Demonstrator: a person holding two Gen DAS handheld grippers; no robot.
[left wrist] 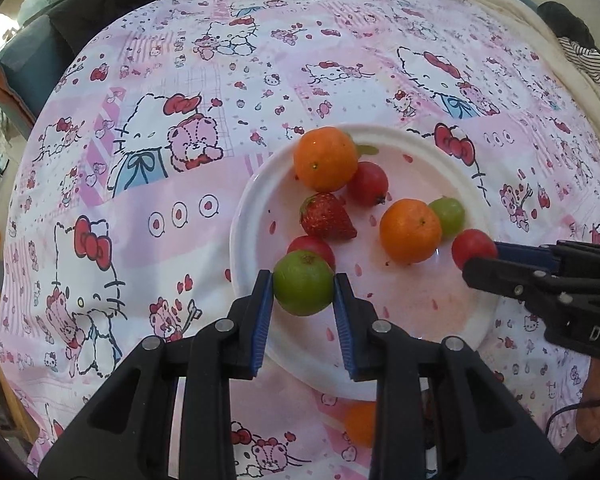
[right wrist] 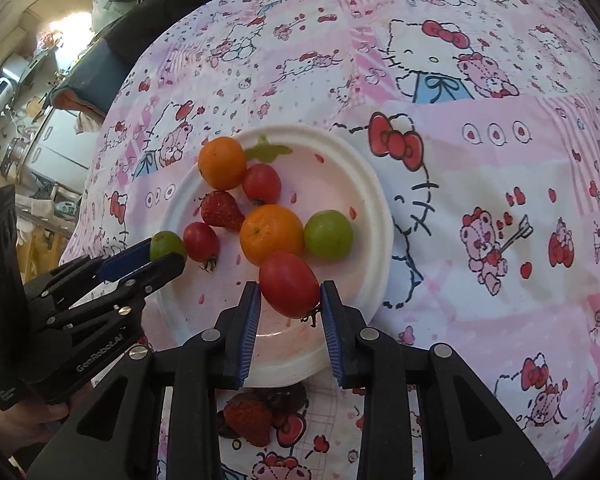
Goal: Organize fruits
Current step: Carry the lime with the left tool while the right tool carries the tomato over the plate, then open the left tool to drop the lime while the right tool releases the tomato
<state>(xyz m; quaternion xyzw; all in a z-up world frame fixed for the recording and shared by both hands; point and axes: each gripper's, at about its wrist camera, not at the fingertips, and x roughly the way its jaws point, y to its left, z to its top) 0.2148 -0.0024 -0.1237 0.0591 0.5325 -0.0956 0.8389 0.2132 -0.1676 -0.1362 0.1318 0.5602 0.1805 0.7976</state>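
A white plate (left wrist: 440,160) (right wrist: 374,184) sits on the pink cartoon cloth. My left gripper (left wrist: 303,290) (right wrist: 162,258) is shut on a green fruit (left wrist: 303,288) (right wrist: 166,243) over the plate's near left part. My right gripper (right wrist: 288,294) (left wrist: 478,254) is shut on a red tomato (right wrist: 289,283) (left wrist: 473,246) over the plate's near side. On the plate lie two oranges (left wrist: 325,159) (left wrist: 410,230), a strawberry (left wrist: 326,218), two more tomatoes (left wrist: 367,183) (left wrist: 311,246) and another green fruit (left wrist: 447,215).
An orange (left wrist: 360,424) lies on the cloth below the plate, behind my left gripper. A strawberry (right wrist: 249,420) lies off the plate under my right gripper. Dark clothing (left wrist: 100,4) lies at the far left edge of the bed.
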